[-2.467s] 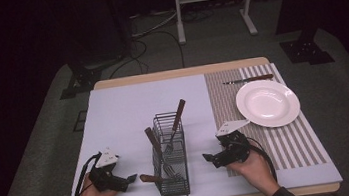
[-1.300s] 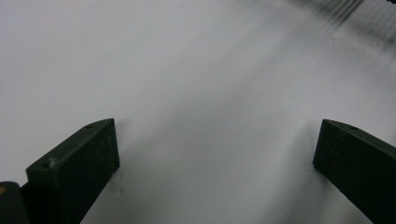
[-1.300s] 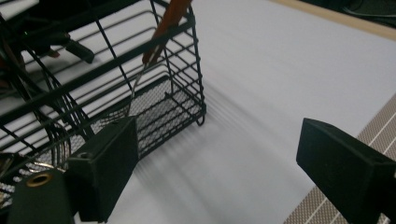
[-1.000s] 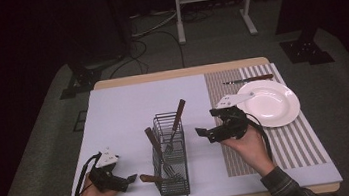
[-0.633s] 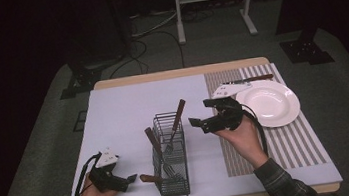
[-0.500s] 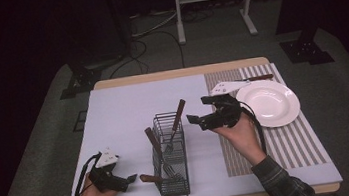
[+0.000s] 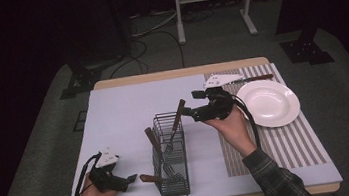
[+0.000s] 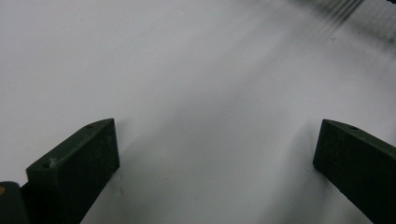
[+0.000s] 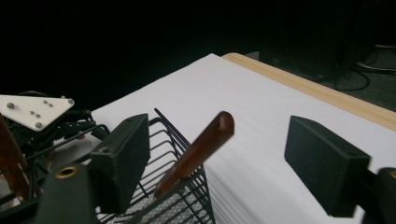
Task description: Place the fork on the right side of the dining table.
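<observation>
Wooden handle leans out of the basket, between our right gripper jaws, which have just been closing, untouched. Our left gripper rests near-left, jaws spread.

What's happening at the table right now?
A person works at the table with a gripper in each hand. The right gripper is lined up on the wooden handle of a utensil leaning out of the wire basket. Its jaws have just been closing, but the pads do not press the handle yet. The left gripper sits open, low over the white mat. A white plate waits at the right.
</observation>
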Motion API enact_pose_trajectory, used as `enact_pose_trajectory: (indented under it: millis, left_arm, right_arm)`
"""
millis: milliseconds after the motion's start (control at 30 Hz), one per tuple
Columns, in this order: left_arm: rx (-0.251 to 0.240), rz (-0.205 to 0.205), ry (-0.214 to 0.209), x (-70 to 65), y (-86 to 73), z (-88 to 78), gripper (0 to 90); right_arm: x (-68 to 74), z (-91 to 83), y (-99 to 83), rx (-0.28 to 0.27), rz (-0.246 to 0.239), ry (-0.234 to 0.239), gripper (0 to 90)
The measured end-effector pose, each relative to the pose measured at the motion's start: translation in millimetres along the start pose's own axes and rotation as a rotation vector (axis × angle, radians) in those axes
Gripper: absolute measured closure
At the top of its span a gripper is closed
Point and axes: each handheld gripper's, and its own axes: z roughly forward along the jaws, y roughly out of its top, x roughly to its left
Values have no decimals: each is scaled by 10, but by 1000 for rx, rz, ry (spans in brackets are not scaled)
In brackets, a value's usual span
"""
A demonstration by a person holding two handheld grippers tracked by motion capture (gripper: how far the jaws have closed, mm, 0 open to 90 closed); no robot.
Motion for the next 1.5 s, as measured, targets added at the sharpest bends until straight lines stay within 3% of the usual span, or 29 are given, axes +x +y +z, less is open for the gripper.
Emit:
enact_pose_trajectory:
  millis: [267, 300, 500, 667, 800, 967, 1233, 1500]
  left_arm:
    - [-2, 0, 0, 0, -1, 1, 0]
    - [-2, -1, 0, 0, -1, 2, 0]
    - [-2, -1, 0, 0, -1, 2, 0]
    - [-2, -1, 0, 0, -1, 2, 0]
    - [-2, -1, 0, 0, -1, 2, 0]
    - [0, 0, -1, 1, 0, 0, 0]
    - [1, 0, -1, 1, 0, 0, 0]
    - [0, 0, -1, 1, 0, 0, 0]
  right_arm:
    - [-26, 186, -25, -1, 8, 39, 377]
    - [-36, 202, -32, -1, 12, 45, 438]
    - [-56, 202, -45, -4, 14, 72, 595]
    - [-53, 176, -59, -20, 11, 59, 692]
    - [-42, 148, -53, -31, 18, 75, 714]
    - [45, 83, -4, -61, 32, 147, 758]
    - [159, 24, 39, -92, 23, 206, 788]
    - [214, -84, 90, -139, -5, 198, 803]
